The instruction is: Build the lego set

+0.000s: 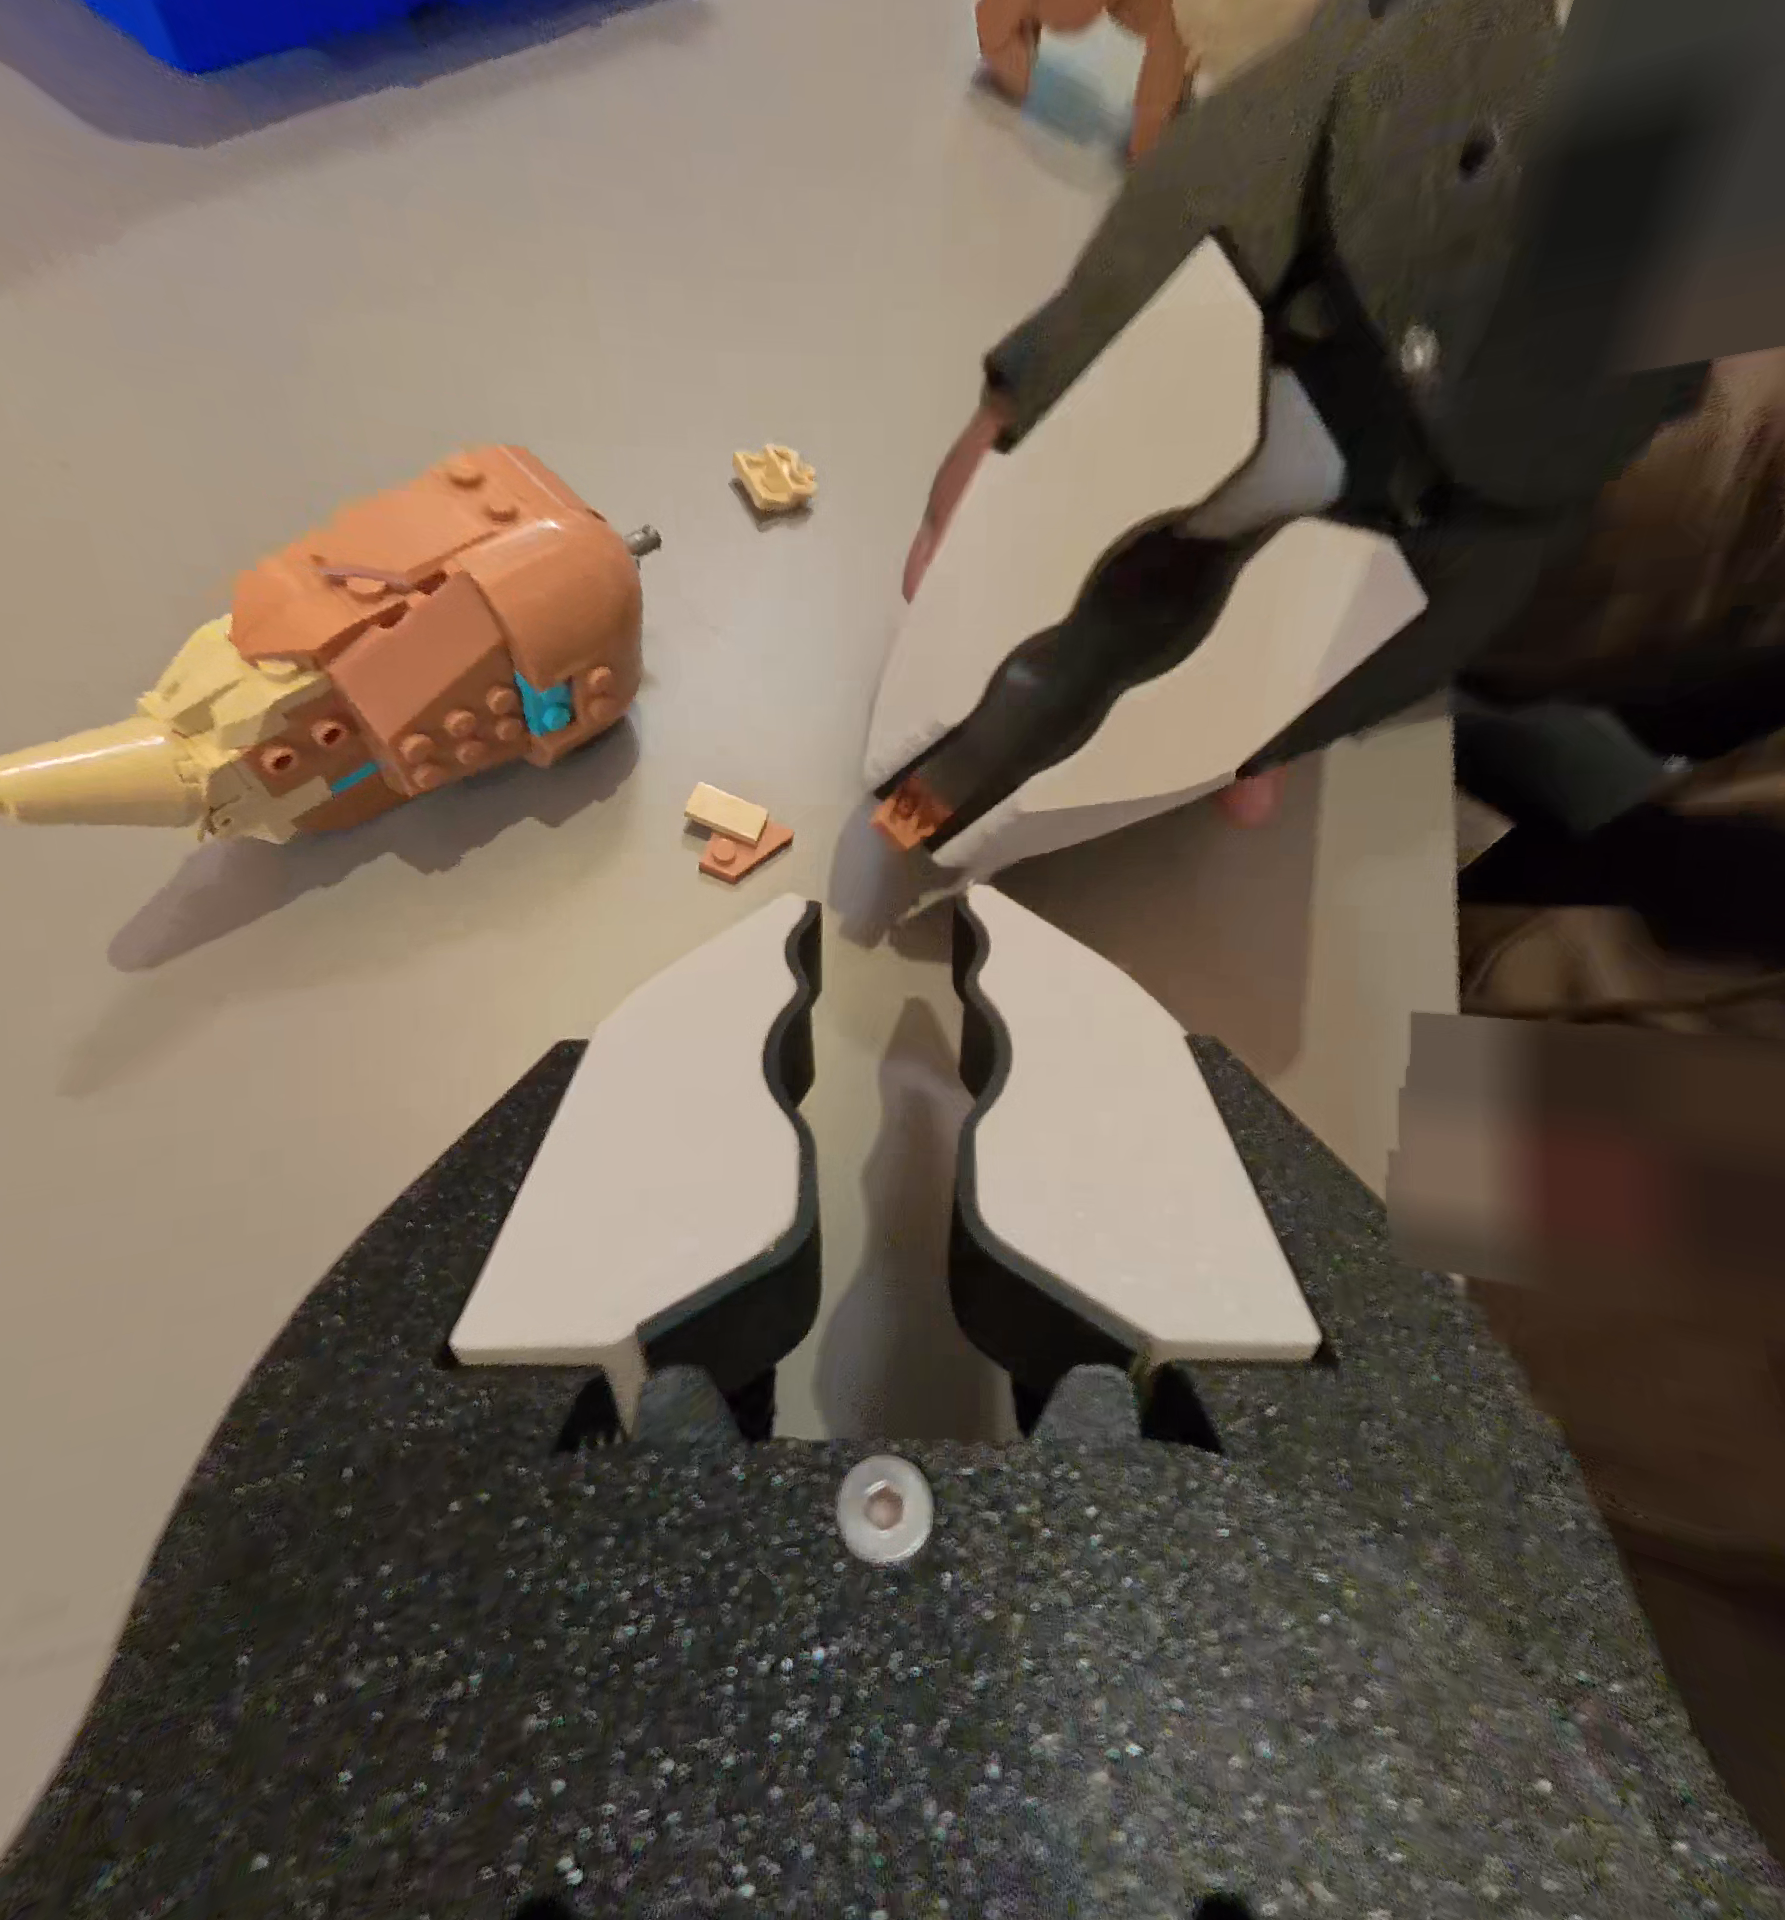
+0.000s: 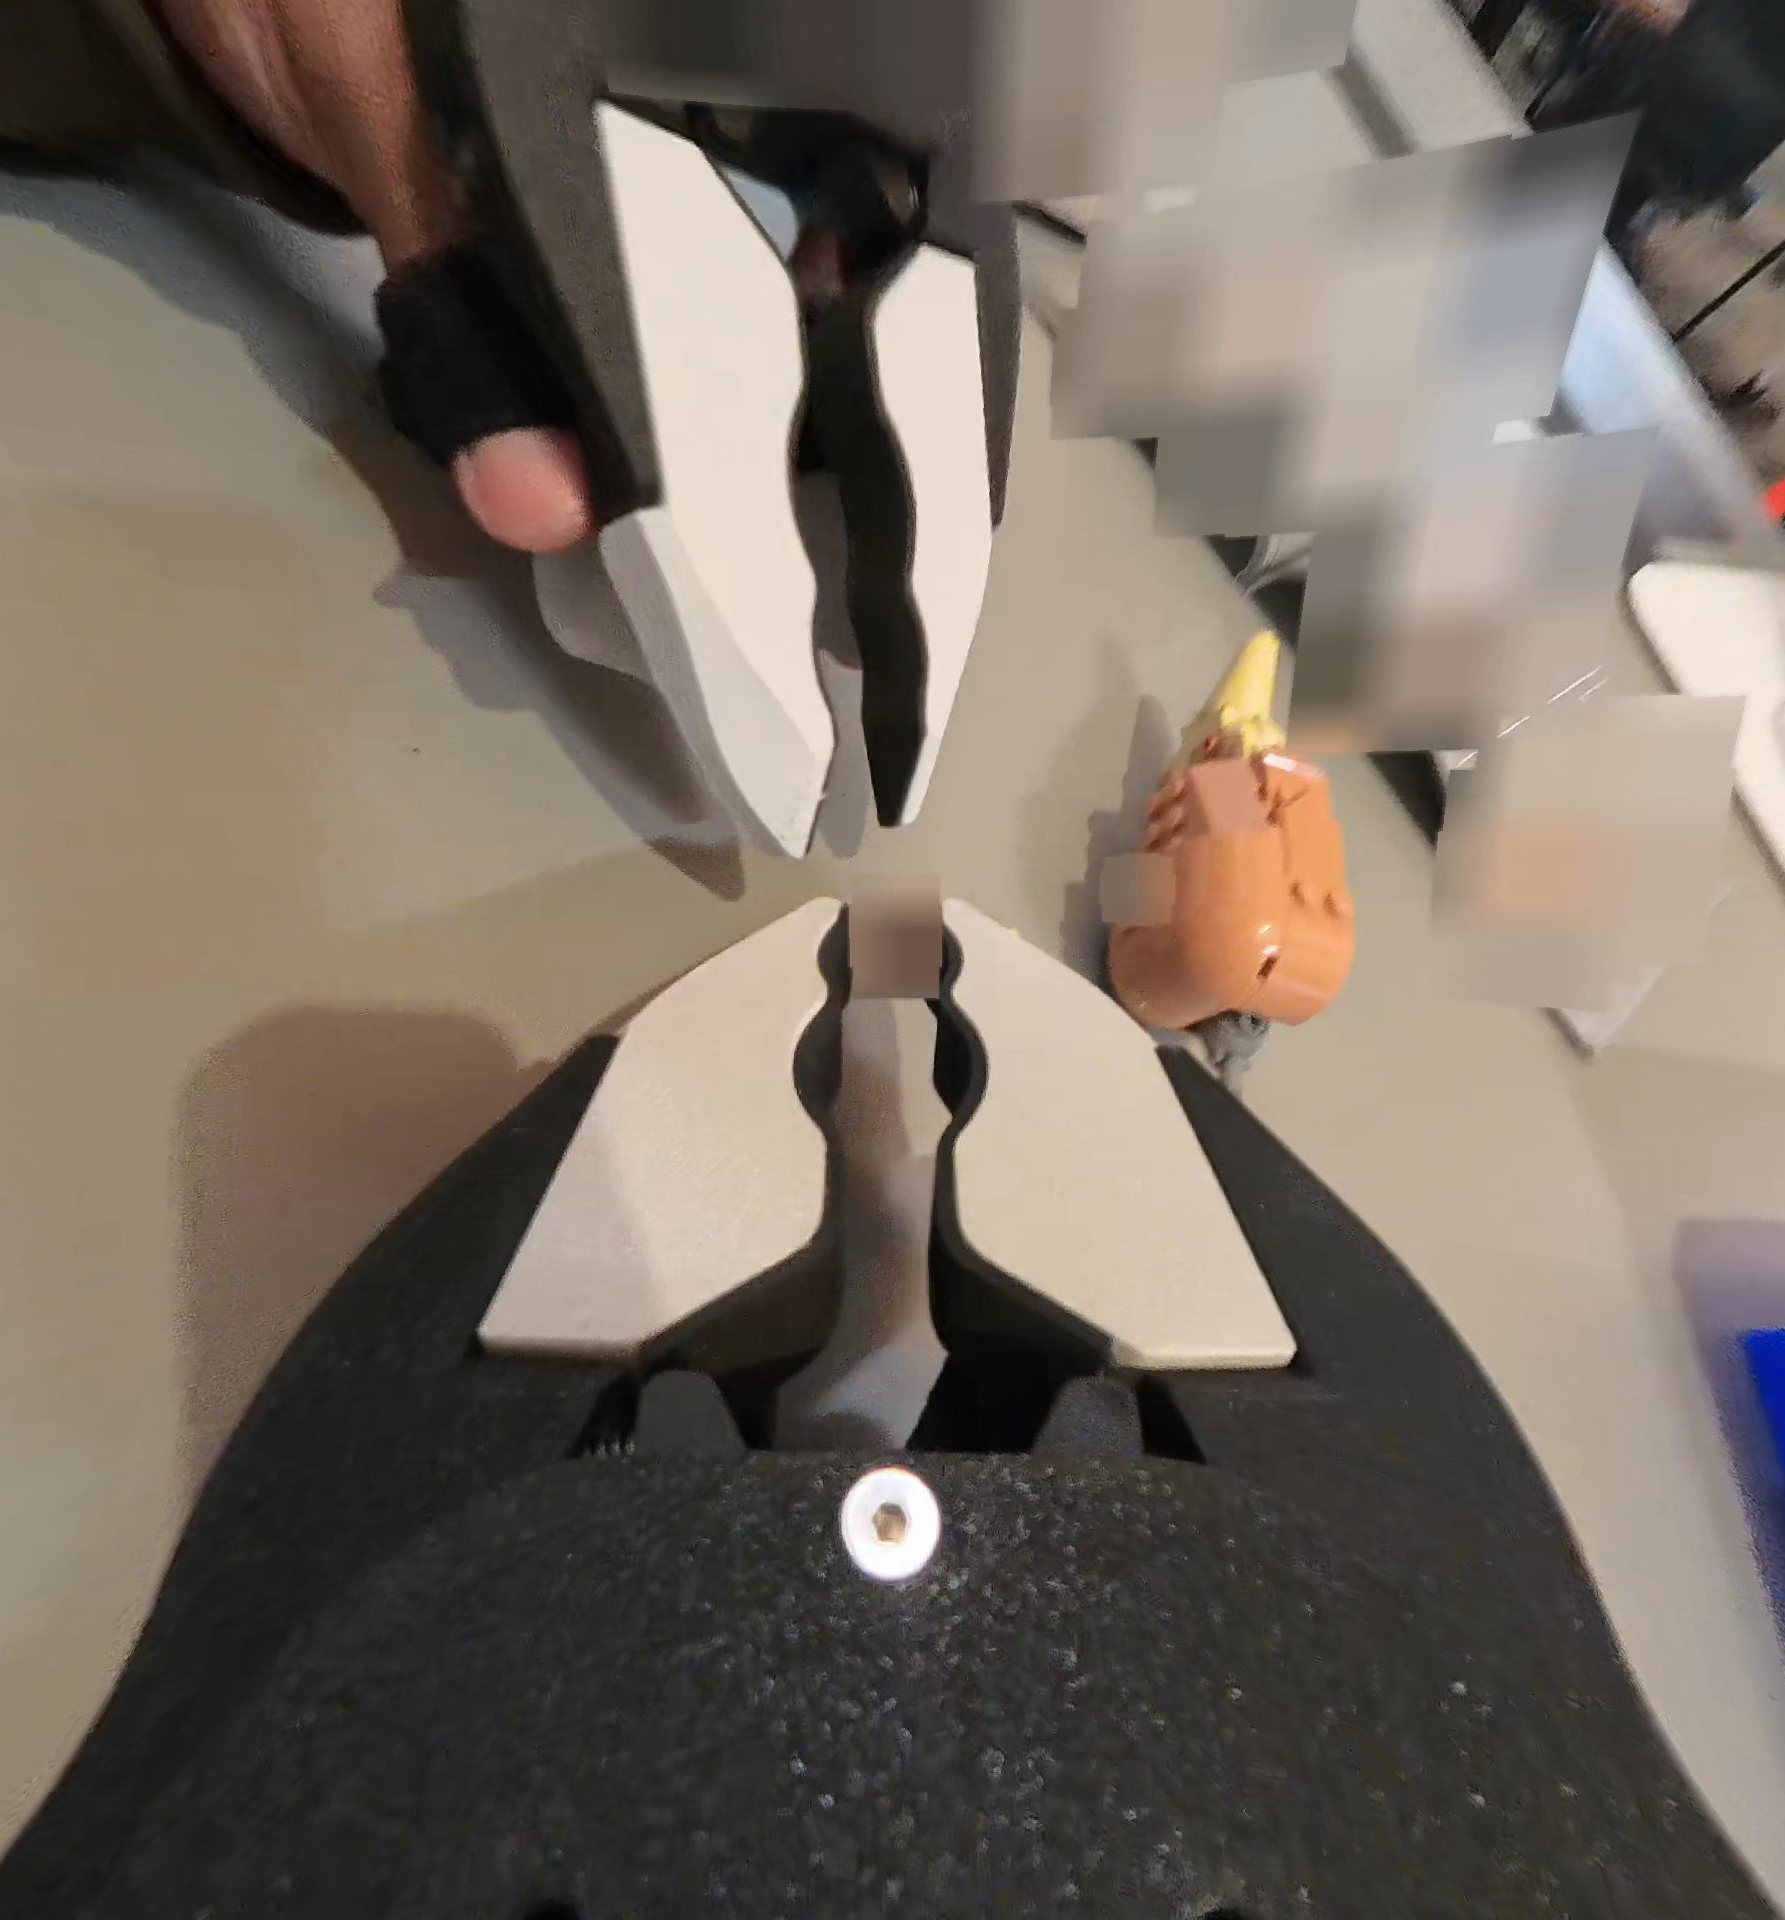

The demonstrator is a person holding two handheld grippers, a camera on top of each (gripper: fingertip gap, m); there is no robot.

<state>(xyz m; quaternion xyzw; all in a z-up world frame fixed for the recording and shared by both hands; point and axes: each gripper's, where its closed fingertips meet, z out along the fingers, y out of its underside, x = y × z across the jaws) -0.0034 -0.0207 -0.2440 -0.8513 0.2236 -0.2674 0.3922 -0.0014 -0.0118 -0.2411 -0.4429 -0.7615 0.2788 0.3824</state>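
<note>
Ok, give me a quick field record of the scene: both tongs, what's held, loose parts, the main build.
left tongs: open, empty, just above the table
right tongs: shut on small brown piece, tip to tip with left tongs
main build: brown body with tan horn, lying on its side, untouched
loose parts: tan-on-brown plate stack near the build; tan bracket farther back
blue bin: far edge of table

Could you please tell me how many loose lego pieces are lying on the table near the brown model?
3: a tan piece beyond the model, and a tan plate resting across a brown plate in front. Others may be hidden behind the hand-held grippers.
</note>
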